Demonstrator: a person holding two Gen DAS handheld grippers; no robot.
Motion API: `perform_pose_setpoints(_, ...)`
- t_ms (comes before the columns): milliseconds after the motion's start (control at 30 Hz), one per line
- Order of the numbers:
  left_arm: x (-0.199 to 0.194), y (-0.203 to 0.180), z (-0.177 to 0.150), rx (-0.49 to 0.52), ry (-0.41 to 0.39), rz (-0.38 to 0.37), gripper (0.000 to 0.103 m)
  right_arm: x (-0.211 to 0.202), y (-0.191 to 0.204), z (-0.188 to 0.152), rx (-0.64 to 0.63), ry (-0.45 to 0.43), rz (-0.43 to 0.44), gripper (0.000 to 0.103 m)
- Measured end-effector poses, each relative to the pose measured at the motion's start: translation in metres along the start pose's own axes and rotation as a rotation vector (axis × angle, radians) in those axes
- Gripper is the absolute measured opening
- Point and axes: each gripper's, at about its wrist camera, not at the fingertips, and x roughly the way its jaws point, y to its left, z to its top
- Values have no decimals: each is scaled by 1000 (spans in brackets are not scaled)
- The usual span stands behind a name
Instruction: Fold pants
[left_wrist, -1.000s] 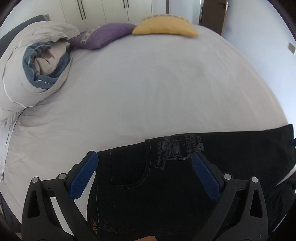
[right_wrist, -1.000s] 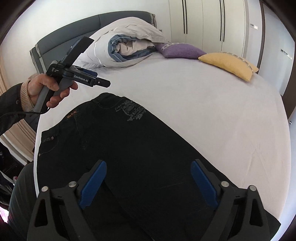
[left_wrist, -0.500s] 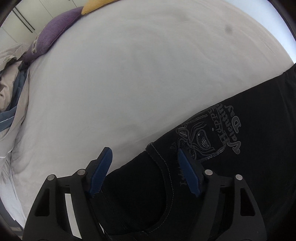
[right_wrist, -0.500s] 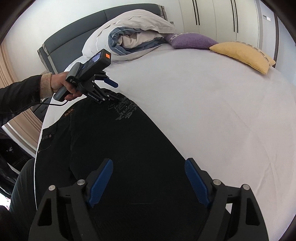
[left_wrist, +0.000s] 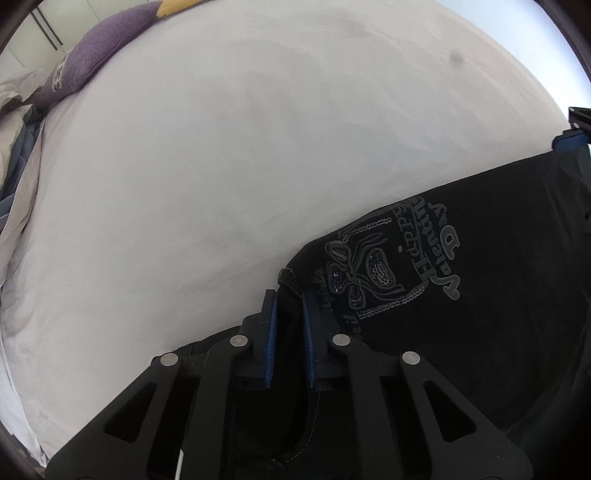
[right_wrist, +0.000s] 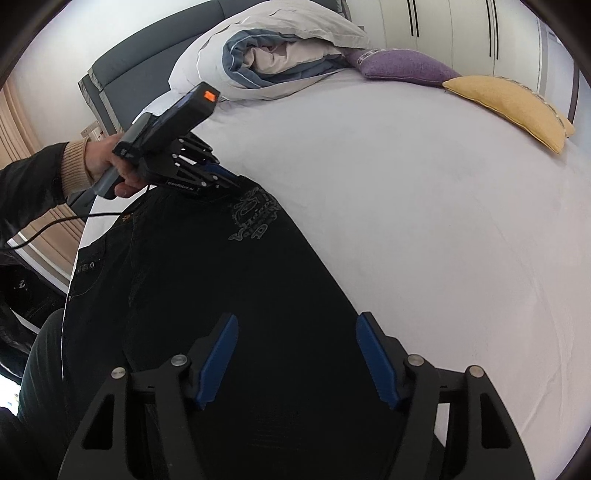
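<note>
Black pants (right_wrist: 229, 280) lie flat on the bed (right_wrist: 424, 206). Left tongs (left_wrist: 289, 308) pinch their waist edge by the print; right tongs (right_wrist: 295, 354) hover wide apart above a leg.

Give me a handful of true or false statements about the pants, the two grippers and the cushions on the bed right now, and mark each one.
1. The left gripper is shut on the pants at the waistband edge next to the printed emblem. True.
2. The right gripper is clamped on the fabric. False: its jaws stand wide apart over the pants.
3. The pants lie on the bed sheet. True.
4. The purple cushion lies on top of the pants. False: it sits far off near the rolled duvet, beside the yellow cushion.
5. The pants are light blue. False: they are black.
</note>
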Motion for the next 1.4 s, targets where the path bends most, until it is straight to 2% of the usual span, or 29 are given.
perform_pose_setpoints(100, -14, 0, -9, -14, -67, 17, 8, 11, -2, 14, -1, 9, 6, 68)
perform_pose_setpoints(233, -37, 4, -18, -27, -147, 30, 8, 35, -7, 30, 23, 48, 20, 60)
perform_pose_setpoints(333, -60, -7, -40, -9, -210, 31, 8, 51, -2, 39, 1, 69, 27, 54)
perform_pose_setpoints(600, -77, -10, -74, -6, -250, 22, 8, 75, -5, 52, -10, 104, 34, 53)
perform_pose_setpoints(633, -72, -12, -57, -11, -251, 17, 8, 77, -7, 52, -11, 113, 28, 48)
perform_pose_setpoints(667, -71, -10, -54, -15, -253, 16, 8, 78, -7, 53, -15, 123, 26, 43)
perform_pose_setpoints(733, -74, -13, -55, -19, -257, 11, 8, 80, -5, 52, -31, 145, 26, 22)
perform_pose_setpoints(800, -75, -15, -58, -20, -258, 15, 8, 77, -3, 51, -48, 142, 31, 10)
perform_pose_setpoints(1000, -76, -9, -57, -38, -269, 24, 8, 57, 13, 47, -92, 103, 8, 4)
perform_pose_setpoints(1200, -95, -16, -75, -39, -286, 23, 8, 33, 59, 43, -222, 58, -61, 4)
perform_pose_setpoints(1400, -112, -31, -102, -7, -286, 42, 7, 23, 126, 35, -361, 45, -57, 4)
